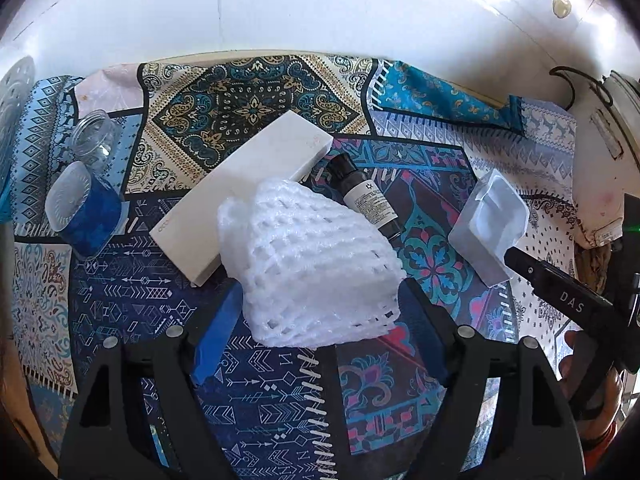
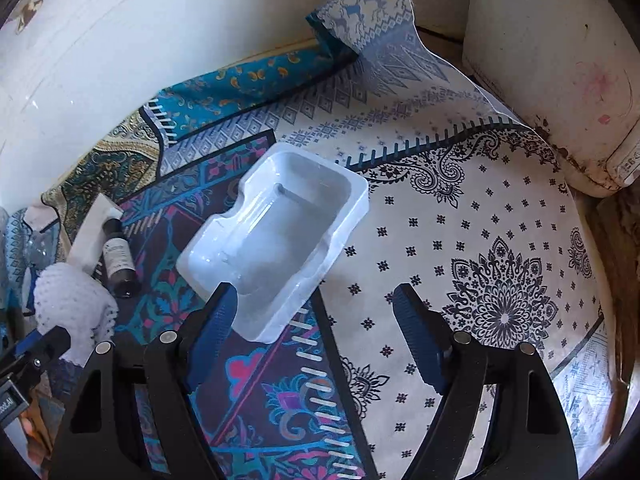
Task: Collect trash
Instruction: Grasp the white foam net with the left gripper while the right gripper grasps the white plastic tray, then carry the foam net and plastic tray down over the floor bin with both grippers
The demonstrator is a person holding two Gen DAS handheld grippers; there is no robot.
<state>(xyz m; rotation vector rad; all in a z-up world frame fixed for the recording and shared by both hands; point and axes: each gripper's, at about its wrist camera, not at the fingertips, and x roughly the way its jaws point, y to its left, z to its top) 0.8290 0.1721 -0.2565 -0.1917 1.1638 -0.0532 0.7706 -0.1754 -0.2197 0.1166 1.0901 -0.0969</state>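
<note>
A white foam net sleeve (image 1: pixel 308 264) lies on the patterned cloth, its near end between the blue fingers (image 1: pixel 216 340) of my left gripper (image 1: pixel 320 292), which stands open around it. A clear plastic blister tray (image 2: pixel 276 240) lies tilted on the cloth. Its near corner sits just inside the left finger of my open right gripper (image 2: pixel 312 290), and the right finger (image 2: pixel 416 340) is well clear of it. The left view shows that tray (image 1: pixel 488 224) with the right gripper's finger (image 1: pixel 560 292) beside it. The foam net (image 2: pixel 72 300) also appears at the right view's left edge.
A long white box (image 1: pixel 244 196) and a small dark-capped bottle (image 1: pixel 368 196) lie just beyond the net. A clear jar (image 1: pixel 94 140) and a blue container (image 1: pixel 84 208) stand at the left. A grubby white bin (image 2: pixel 560 80) stands right of the cloth, with a white wall behind.
</note>
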